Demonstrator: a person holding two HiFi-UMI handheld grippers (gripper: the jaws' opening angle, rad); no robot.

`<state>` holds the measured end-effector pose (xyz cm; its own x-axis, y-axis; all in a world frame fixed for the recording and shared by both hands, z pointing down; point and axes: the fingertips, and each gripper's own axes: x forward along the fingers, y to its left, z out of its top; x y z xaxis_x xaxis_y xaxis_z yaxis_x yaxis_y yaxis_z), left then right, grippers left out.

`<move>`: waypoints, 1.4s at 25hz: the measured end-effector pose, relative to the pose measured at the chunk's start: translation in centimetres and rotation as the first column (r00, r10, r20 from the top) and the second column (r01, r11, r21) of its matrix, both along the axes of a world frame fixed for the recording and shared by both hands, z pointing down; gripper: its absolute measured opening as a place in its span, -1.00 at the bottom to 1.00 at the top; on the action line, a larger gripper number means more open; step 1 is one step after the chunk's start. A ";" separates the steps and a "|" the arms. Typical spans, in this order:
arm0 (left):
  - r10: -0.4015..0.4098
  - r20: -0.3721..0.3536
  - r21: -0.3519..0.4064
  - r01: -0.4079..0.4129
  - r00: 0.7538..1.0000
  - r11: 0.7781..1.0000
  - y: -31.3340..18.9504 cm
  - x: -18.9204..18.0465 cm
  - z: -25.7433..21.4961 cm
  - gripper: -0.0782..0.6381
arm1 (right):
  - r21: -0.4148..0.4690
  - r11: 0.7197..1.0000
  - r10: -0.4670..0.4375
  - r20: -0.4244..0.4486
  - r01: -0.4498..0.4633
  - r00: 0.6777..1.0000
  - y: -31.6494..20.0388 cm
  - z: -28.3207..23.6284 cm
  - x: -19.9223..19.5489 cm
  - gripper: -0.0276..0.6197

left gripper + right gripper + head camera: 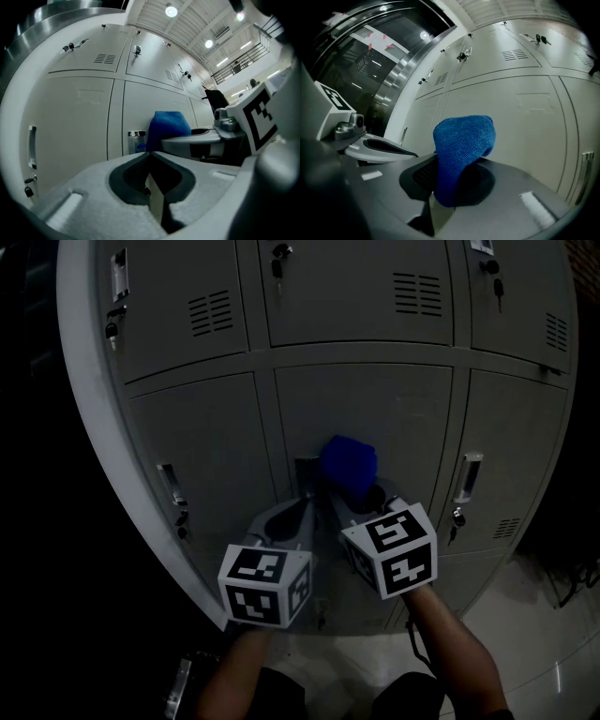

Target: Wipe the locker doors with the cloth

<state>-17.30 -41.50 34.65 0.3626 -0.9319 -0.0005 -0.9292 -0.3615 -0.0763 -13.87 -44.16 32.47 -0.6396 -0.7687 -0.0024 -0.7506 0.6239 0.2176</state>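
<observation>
Two fingers (525, 187) of right gripper (438, 161) clamped on cloth (461, 138), left gripper (150, 154) fingers (84, 201) together, locker doors (366, 418) ahead

- A locker area in a large hall: grey metal locker doors (366, 418) span the head view from 9 to 3 o'clock.
- Keys (277, 263) hang in the locks at 12 o'clock, near vent slots (417, 293).
- Glossy tiled floor (534, 634) lies at 4 o'clock.
- In the left gripper view, round ceiling lights (171, 11) show at 12 o'clock and an upper-level railing (243, 63) at 2 o'clock.

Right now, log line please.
right gripper: shut on blue cloth | left gripper: shut, empty | cloth by lower middle locker door, contact unclear
</observation>
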 end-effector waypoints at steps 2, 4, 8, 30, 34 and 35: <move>0.017 0.000 0.005 -0.017 1.000 1.000 -0.1 1.0 0.0 -0.77 | 0.000 1.000 0.030 0.006 -0.030 1.000 -0.3 -0.1 1.8 -0.70; 0.035 0.003 0.005 -0.035 0.999 0.999 -0.3 2.2 0.2 -0.77 | 0.001 0.998 0.057 0.007 -0.057 0.998 -0.5 -0.1 3.6 -0.70; 0.068 0.004 -0.004 -0.068 0.998 0.998 -0.4 4.2 0.7 -0.77 | 0.003 0.994 0.108 0.009 -0.108 0.994 -0.8 0.0 6.9 -0.70; 0.037 0.039 -0.009 -0.036 0.999 0.999 0.0 4.4 2.8 -0.77 | 0.036 0.988 0.151 0.038 -0.153 0.988 1.0 0.2 10.8 -0.70; -0.019 0.049 -0.014 0.019 0.999 1.000 0.4 1.8 4.1 -0.77 | 0.024 0.999 0.046 0.044 -0.047 0.998 2.4 1.9 6.0 -0.70; -0.034 0.048 -0.019 0.034 0.998 0.999 0.4 1.1 4.5 -0.77 | 0.014 1.000 0.026 0.040 -0.026 0.999 2.5 2.6 4.9 -0.70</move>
<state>-16.25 -41.08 39.13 0.3299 -0.9434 0.0345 -0.9365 -0.3316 -0.1143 -9.01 -41.70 35.03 -0.6184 -0.7849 -0.0387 -0.7749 0.6009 0.1962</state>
